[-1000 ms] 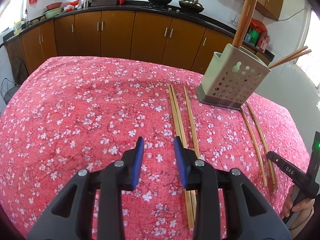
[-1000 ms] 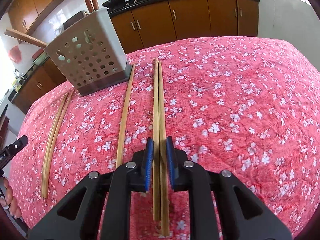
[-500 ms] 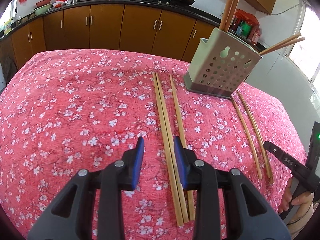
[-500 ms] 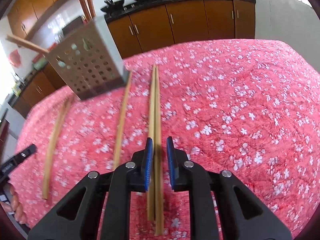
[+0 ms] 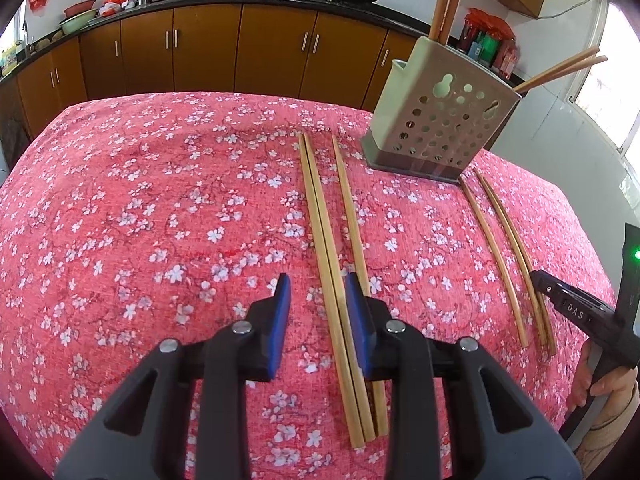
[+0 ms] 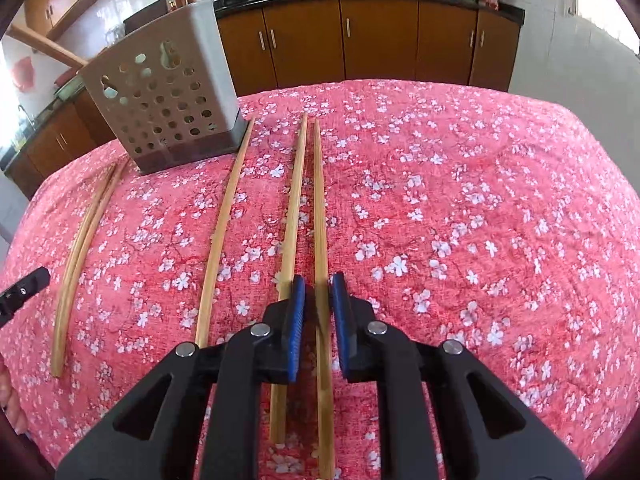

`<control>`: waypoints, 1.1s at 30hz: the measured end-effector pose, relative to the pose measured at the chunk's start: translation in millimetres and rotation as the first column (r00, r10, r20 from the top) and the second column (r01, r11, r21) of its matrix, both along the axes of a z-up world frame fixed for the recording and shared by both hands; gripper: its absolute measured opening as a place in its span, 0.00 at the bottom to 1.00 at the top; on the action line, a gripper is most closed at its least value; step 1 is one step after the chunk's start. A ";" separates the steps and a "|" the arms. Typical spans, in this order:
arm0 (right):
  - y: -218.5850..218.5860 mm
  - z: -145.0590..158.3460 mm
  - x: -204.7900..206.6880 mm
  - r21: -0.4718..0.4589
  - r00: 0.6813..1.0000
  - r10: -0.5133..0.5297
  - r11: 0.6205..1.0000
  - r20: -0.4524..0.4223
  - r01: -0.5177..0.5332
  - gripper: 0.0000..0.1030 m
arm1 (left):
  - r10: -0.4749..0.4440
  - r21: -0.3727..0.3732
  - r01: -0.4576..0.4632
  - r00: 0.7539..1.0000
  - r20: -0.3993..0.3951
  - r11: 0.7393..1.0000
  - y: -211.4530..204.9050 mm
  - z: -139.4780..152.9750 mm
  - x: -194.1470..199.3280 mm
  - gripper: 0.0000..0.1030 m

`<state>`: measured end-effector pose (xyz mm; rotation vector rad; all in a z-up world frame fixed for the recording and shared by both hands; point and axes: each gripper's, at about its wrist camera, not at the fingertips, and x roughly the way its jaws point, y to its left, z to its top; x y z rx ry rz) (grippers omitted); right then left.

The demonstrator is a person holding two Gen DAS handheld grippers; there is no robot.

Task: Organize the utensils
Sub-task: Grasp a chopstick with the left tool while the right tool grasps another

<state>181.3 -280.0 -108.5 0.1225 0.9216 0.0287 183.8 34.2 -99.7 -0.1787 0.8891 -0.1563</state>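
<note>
In the left wrist view a pair of wooden chopsticks (image 5: pixel 328 264) lies side by side on the red floral cloth. It runs between the blue pads of my left gripper (image 5: pixel 318 292), close to the right pad; the jaws are closing and do not press on it. A single chopstick (image 5: pixel 348 208) lies just right of the pair. In the right wrist view my right gripper (image 6: pixel 318 288) is shut on one chopstick (image 6: pixel 318 200). Its twin (image 6: pixel 294 200) passes under the left finger. A perforated grey utensil holder (image 5: pixel 436 128) (image 6: pixel 168 96) stands upright with chopsticks in it.
Two more chopsticks (image 5: pixel 504 248) (image 6: pixel 80 248) lie beside the holder, and a lone one (image 6: pixel 224 220) lies between them and my right gripper. A hand (image 5: pixel 600 384) holds a black device (image 5: pixel 576 312) at the table's edge. Brown cabinets (image 5: pixel 240 48) stand behind.
The left gripper has shifted so that the pair now lies between its jaws instead of under the right finger. The right jaws have narrowed from both chopsticks onto one, and the pair has split apart.
</note>
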 end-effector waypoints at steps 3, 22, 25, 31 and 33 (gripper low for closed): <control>0.3 -2.5 -1.6 -0.025 0.999 -0.029 0.999 0.016 0.030 0.08 | -0.007 0.006 0.007 1.000 -0.010 1.000 -0.5 -2.9 0.4 0.24; 5.8 -0.4 -4.7 -0.019 1.000 -0.012 1.000 0.025 0.012 0.09 | -0.029 0.164 0.034 0.999 -0.030 0.986 -20.6 -17.1 5.1 0.10; 8.6 0.3 -5.6 -0.037 0.999 0.002 0.999 0.035 -0.001 0.08 | -0.008 0.181 0.013 1.000 -0.025 0.983 -17.1 -16.8 11.8 0.08; -13.2 -0.2 -0.4 -0.019 0.997 -0.060 0.998 0.051 0.061 0.08 | 0.091 0.151 -0.087 0.996 -0.019 0.985 29.1 -16.8 22.1 0.10; -14.5 -0.6 -2.3 -0.014 0.997 -0.060 0.998 0.057 0.060 0.08 | 0.093 0.138 -0.091 0.996 -0.007 0.986 35.2 -17.7 19.4 0.10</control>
